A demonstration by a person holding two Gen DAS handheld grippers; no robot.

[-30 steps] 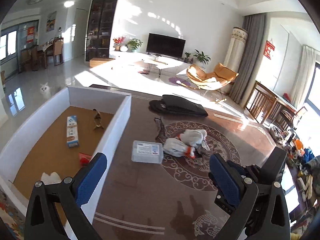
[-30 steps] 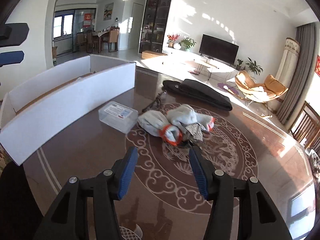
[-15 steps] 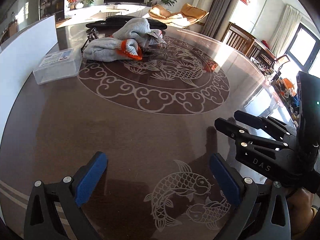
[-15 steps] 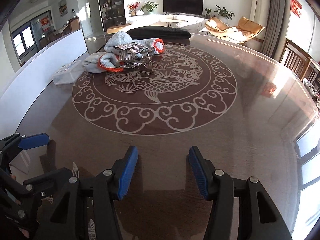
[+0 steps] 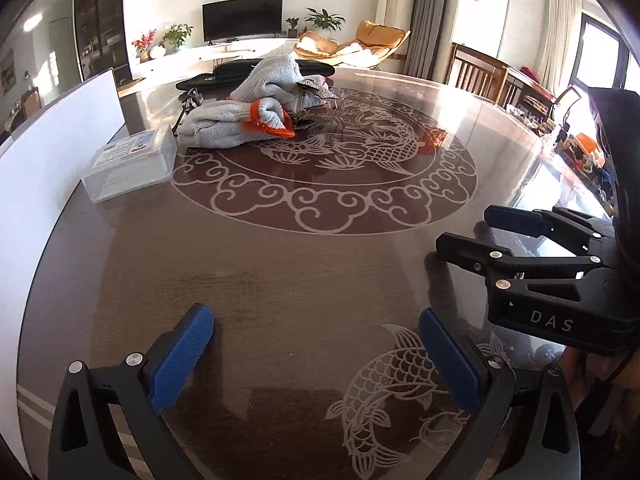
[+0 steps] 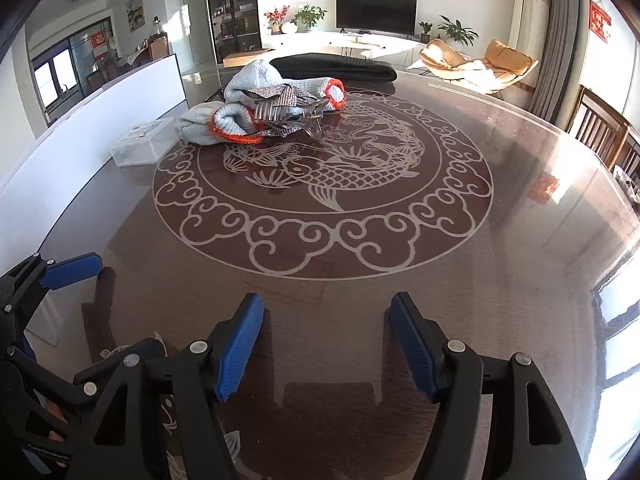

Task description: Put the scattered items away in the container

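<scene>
Two grey gloves with orange cuffs (image 5: 224,128) (image 6: 200,124) lie piled at the far side of the round brown table. A translucent hair claw (image 6: 284,114) rests against them. To their left sits a clear plastic box (image 5: 128,164) (image 6: 142,142), beside the white container wall (image 5: 48,152) (image 6: 80,140). My left gripper (image 5: 316,320) (image 6: 130,302) hangs open and low over the near table with nothing in it. Just to its right, my right gripper (image 6: 326,308) (image 5: 468,230) is opening its jaws, and nothing is between them.
A black bag (image 6: 332,66) lies behind the gloves at the table's far edge. A thin black item (image 5: 188,104) lies left of the gloves. Wooden chairs (image 6: 600,128) stand off the right rim. A hand (image 5: 580,364) holds the right gripper.
Both grippers have dropped close to the tabletop, side by side at its near edge. The container's inside has gone out of view. The right jaws stand wider.
</scene>
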